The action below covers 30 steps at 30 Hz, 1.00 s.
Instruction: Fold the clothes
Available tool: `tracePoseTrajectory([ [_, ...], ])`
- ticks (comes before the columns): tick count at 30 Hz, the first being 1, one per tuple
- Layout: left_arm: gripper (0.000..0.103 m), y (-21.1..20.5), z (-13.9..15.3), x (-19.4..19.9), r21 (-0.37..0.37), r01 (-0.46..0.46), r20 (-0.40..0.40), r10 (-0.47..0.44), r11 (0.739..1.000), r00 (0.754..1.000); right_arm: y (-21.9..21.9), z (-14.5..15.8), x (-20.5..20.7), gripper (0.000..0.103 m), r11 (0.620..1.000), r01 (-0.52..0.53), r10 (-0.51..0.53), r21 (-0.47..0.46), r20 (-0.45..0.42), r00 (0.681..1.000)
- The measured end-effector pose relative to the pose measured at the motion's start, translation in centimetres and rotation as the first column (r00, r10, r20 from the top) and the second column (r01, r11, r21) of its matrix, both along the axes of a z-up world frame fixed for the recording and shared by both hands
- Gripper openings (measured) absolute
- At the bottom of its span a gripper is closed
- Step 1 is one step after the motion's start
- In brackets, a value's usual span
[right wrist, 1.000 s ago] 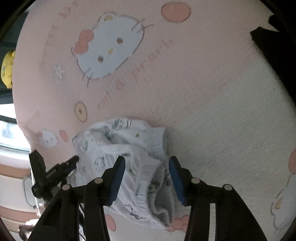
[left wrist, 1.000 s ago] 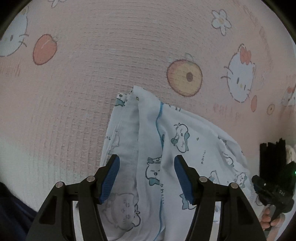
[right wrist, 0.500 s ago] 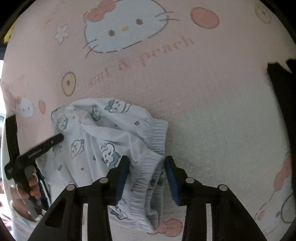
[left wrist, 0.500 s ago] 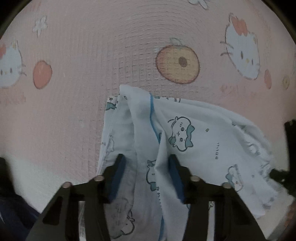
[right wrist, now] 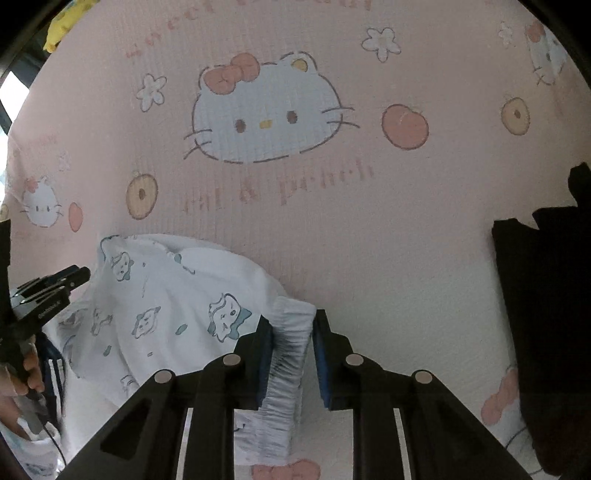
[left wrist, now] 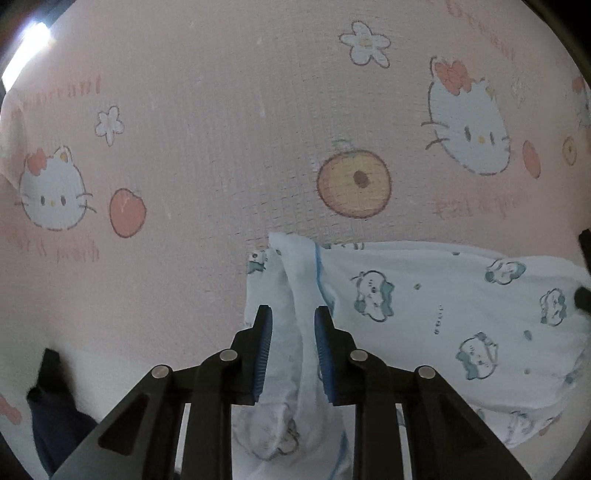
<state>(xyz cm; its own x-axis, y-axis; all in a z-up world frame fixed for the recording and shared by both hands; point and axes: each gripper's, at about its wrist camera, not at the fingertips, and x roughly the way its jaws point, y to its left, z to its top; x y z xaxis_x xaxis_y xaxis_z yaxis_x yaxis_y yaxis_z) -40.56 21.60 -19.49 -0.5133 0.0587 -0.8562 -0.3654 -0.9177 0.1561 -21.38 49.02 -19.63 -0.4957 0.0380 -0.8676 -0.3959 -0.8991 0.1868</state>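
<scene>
A small white garment point(left wrist: 424, 306) printed with teal cartoon cats hangs stretched between both grippers over a pink cat-and-peach sheet point(left wrist: 207, 140). My left gripper point(left wrist: 292, 319) is shut on a bunched edge with a blue seam. In the right wrist view the same white garment point(right wrist: 173, 299) spreads to the left, and my right gripper point(right wrist: 293, 323) is shut on its gathered elastic waistband point(right wrist: 288, 354). The left gripper point(right wrist: 48, 291) shows at that view's left edge, held by a hand point(right wrist: 26, 373).
The pink sheet point(right wrist: 369, 221) covers the whole surface. A black garment point(right wrist: 546, 332) lies at the right of the right wrist view. A dark blue cloth point(left wrist: 55, 413) sits at the lower left of the left wrist view. A yellow thing point(right wrist: 62, 22) shows at the top left.
Both grippers closed from open onto the garment, the left on the seamed edge, the right on the waistband. The cloth has been lifted and pulled out wider between them.
</scene>
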Motion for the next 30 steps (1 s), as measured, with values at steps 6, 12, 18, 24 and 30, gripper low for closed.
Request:
tracePoseTrajectory([
  [6,0.021,-1.7,-0.1,-0.6,0.180,-0.051,0.072,0.038,0.982,0.997,1.1,-1.9,-1.0,0.019,0.998,0.051,-0.051,-0.035,0.025,0.998],
  [12,0.024,-5.5,0.8,-1.3,0.344,-0.176,0.169,0.123,0.922,0.978,0.9,-2.5,-0.4,0.081,0.996,0.089,-0.088,-0.030,0.039,0.995],
  [18,0.050,-8.3,0.1,-1.7,0.379,-0.259,0.290,0.152,0.888,0.945,1.1,-2.0,0.7,0.083,0.991,0.107,-0.107,-0.083,0.008,0.994],
  [24,0.050,-7.4,-0.6,-1.5,0.265,-0.118,0.292,0.038,0.957,0.956,0.9,-2.6,1.3,0.083,0.985,0.089,-0.083,-0.148,0.046,0.995],
  [30,0.050,-4.6,0.1,-0.5,0.101,0.092,0.170,-0.108,0.991,0.979,0.8,-2.5,1.4,0.083,0.984,0.086,-0.079,-0.154,0.047,0.996],
])
